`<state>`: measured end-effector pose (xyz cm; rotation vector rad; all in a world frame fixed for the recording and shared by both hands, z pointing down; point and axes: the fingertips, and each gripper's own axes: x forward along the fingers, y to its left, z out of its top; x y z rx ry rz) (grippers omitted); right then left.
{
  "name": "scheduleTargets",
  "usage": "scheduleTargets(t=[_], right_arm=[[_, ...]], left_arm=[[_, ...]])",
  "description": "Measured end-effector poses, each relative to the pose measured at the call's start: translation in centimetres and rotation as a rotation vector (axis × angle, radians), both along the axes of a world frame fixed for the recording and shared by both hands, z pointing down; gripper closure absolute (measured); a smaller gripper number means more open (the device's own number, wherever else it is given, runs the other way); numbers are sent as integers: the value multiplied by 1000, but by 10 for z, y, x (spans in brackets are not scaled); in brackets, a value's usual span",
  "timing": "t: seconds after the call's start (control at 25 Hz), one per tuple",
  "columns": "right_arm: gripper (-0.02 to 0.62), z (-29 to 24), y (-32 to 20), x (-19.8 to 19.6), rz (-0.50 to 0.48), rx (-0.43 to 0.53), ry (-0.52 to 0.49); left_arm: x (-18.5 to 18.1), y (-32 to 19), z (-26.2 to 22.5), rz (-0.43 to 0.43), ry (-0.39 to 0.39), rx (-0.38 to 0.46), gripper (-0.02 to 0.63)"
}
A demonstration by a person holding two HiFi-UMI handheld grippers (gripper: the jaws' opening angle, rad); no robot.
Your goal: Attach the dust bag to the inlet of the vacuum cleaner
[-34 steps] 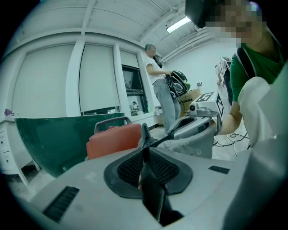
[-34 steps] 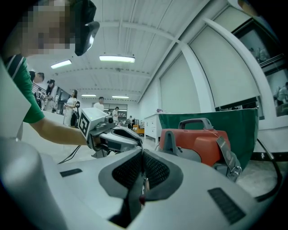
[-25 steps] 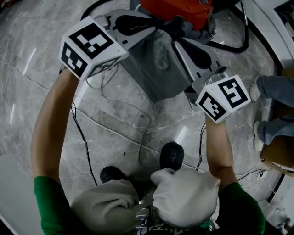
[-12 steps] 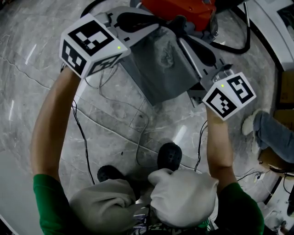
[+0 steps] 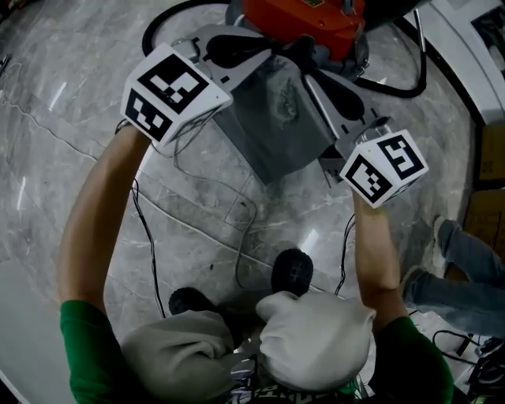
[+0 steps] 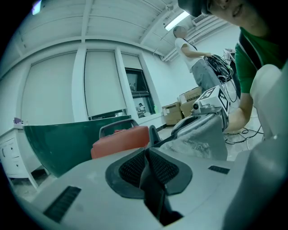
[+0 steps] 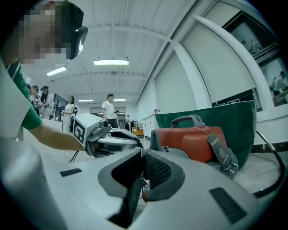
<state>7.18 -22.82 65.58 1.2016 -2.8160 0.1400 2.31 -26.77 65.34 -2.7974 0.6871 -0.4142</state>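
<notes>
Now the dust bag [image 5: 276, 110] hangs grey and slack between both grippers, its upper end right up against the front of the red vacuum cleaner [image 5: 304, 20], while its lower end sags toward the marble floor [image 5: 63, 95]. Over the last 1 second the left gripper [image 6: 146, 155] has swung inward, so the 2 marker cubes sit closer together and the bag's top is gathered tighter under the red body. I read that as the mouth being lined up with the inlet, though I cannot see the inlet itself or any seating yet. The left jaws are pressed together on a dark fold of the bag's edge, with no gap showing between the pads. The right gripper [image 7: 143, 164] is likewise clamped, its pads pinching a thin dark strip of the bag on the opposite side. Off to the right, a bystander's legs [image 5: 465, 260] have drifted further away from the work.
</notes>
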Motion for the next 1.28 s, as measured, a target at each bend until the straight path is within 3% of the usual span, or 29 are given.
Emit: scheduleTargets(t=[0.48, 0.68, 0.92, 1.28], right_arm=[[571, -24, 5, 13, 82, 25, 42], [571, -43, 3, 9, 111, -43, 64], [572, -96, 15, 10, 146, -146, 103], [572, -241, 26, -15, 135, -225, 133]], left_arm=[[-5, -1, -11, 13, 40, -7, 574], [-13, -3, -29, 6, 62, -69, 574], [-22, 8, -81, 20, 110, -164, 574], [-43, 23, -221, 11, 205, -311, 592]])
